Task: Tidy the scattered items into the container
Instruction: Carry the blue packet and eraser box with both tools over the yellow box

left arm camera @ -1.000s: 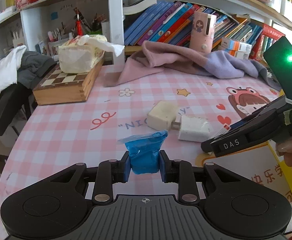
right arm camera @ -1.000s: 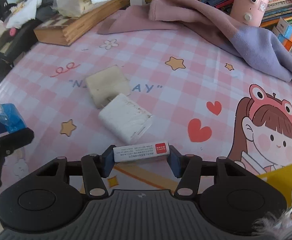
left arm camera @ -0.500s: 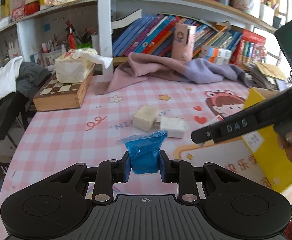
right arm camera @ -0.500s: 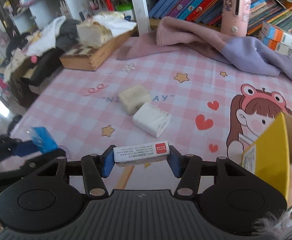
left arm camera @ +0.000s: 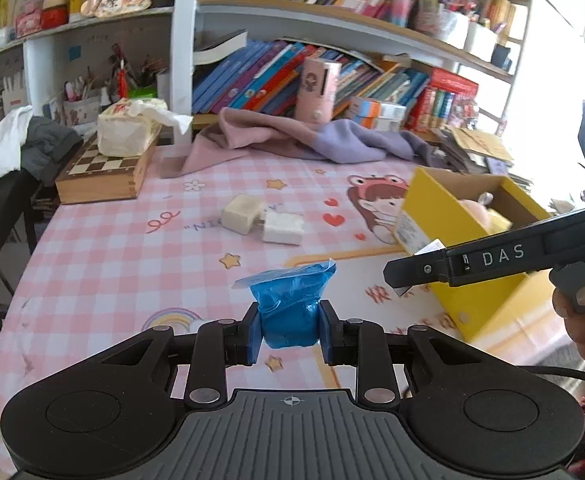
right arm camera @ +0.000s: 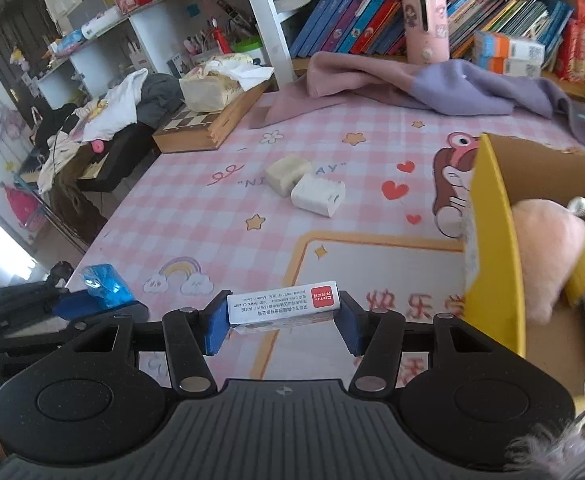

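Note:
My left gripper (left arm camera: 288, 330) is shut on a blue crinkly packet (left arm camera: 288, 304), held above the pink checked tablecloth. My right gripper (right arm camera: 282, 320) is shut on a small white box with a red label (right arm camera: 283, 307), held just left of the yellow cardboard box (right arm camera: 494, 248). That yellow box (left arm camera: 432, 216) holds a pink plush toy (right arm camera: 544, 256). Two white charger blocks (left arm camera: 262, 220) lie together mid-table, also seen in the right wrist view (right arm camera: 306, 184). The right gripper shows in the left wrist view (left arm camera: 412, 276), and the left gripper with its packet shows in the right wrist view (right arm camera: 100, 286).
A wooden chess box (left arm camera: 100, 176) with a tissue pack (left arm camera: 126, 130) stands at the back left. A pink and purple cloth (left arm camera: 292, 140) lies along the back by the bookshelf. The table edge runs down the left side, with a chair and clothes (right arm camera: 104, 120) beyond.
Both grippers have risen and pulled back from the table with their items held. The yellow box has come into view on the right.

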The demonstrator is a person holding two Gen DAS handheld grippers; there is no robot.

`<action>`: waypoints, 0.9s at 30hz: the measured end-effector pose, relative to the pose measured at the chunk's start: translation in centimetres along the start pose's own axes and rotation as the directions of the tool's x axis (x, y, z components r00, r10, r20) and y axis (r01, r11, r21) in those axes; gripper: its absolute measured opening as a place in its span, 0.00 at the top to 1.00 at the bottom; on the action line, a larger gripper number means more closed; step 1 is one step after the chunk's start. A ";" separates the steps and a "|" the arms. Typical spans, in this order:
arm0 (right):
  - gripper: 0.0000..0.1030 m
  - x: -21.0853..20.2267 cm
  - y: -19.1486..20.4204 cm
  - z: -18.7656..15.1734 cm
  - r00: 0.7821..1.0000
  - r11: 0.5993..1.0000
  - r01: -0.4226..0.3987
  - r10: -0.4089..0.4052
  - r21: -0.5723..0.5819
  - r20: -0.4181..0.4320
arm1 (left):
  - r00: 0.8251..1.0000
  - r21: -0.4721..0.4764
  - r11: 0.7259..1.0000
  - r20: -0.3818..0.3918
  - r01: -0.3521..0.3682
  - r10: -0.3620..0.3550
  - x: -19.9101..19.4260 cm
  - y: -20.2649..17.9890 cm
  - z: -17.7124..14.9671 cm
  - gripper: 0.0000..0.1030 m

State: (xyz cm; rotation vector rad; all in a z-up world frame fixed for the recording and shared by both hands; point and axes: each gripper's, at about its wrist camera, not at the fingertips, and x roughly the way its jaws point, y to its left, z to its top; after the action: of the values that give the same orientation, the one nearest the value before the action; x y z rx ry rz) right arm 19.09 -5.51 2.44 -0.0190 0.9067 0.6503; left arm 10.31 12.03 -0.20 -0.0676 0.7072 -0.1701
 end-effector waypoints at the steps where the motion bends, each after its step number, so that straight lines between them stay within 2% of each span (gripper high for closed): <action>1: 0.49 -0.7 0.3 -0.6 1.000 1.000 0.014 -0.014 -0.012 0.009 | 1.000 0.007 1.000 0.001 0.003 -0.003 -0.5 -0.1 -0.2 0.74; 9: 0.49 -3.8 2.5 -4.8 0.998 0.996 0.060 -0.059 -0.059 0.020 | 1.000 0.058 0.998 0.003 0.020 -0.020 -4.0 -1.7 -3.0 0.74; 15: 0.49 -5.1 4.4 -7.2 0.997 0.994 0.074 -0.073 -0.081 0.025 | 0.999 0.046 0.998 0.004 0.036 -0.036 -5.6 -2.0 -4.6 0.74; 20: 0.49 -6.4 4.9 -9.5 0.994 0.991 0.111 -0.109 -0.069 0.030 | 0.997 0.043 0.996 -0.014 0.079 -0.079 -6.3 -2.7 -5.9 0.74; 27: 0.49 -8.5 3.7 -11.9 0.985 0.986 0.170 -0.170 0.001 0.037 | 0.987 0.077 0.984 -0.036 0.158 -0.156 -5.9 -4.7 -6.4 0.74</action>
State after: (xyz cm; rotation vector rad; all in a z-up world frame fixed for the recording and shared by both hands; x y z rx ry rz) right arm 4.72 -10.26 2.15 -0.0852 0.8581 0.4917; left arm 1.09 8.42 -0.66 -0.0445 0.7240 -0.3513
